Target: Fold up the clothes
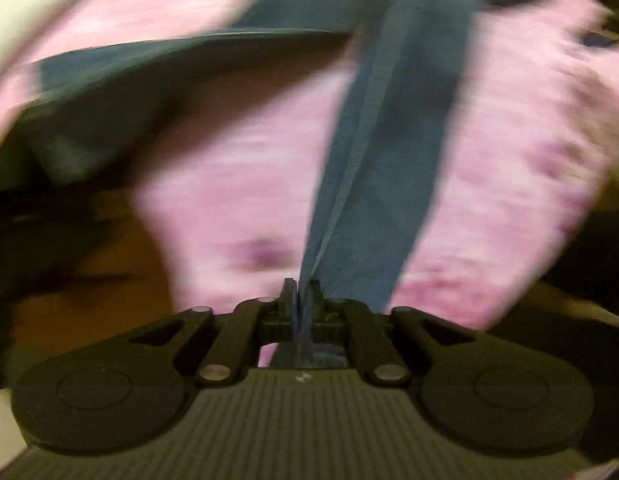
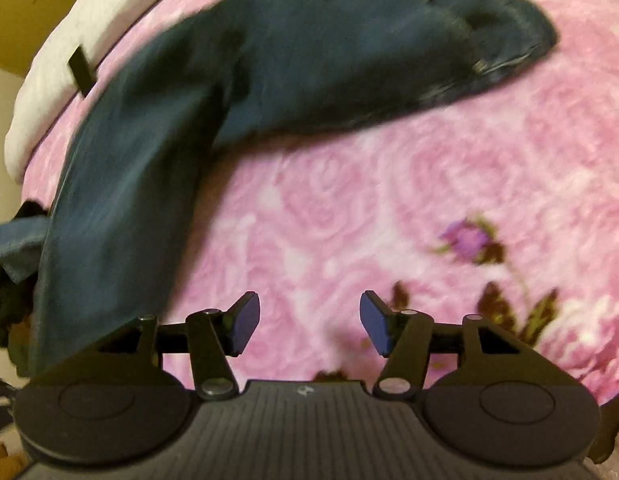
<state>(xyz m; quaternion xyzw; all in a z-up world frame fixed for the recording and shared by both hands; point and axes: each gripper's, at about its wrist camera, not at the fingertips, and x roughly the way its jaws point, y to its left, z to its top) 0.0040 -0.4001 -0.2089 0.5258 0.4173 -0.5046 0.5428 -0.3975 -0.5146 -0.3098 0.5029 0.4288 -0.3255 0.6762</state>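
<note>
The left gripper [image 1: 303,300] has its fingers clamped on the jeans [image 2: 157,152], one leg stretched toward twelve o'clock. The right gripper [image 2: 309,320] hovers, fingers apart. The jeans lie sprawled on the pink blanket [image 2: 389,208], unfolded.

1 pair dark blue jeans [image 2: 269,52], spread across upper half of right wrist frame, w/ 2 legs visible; 1 pink floral blanket [image 2: 389,208] under it. 1 white mattress edge [image 2: 57,76] upper left, 1 lighter blue cloth bit [image 2: 17,240] at left edge. 2 grippers total: left gripper [image 1: 300,300], right gripper [image 2: 309,320], each w/ 2 fingers.
</note>
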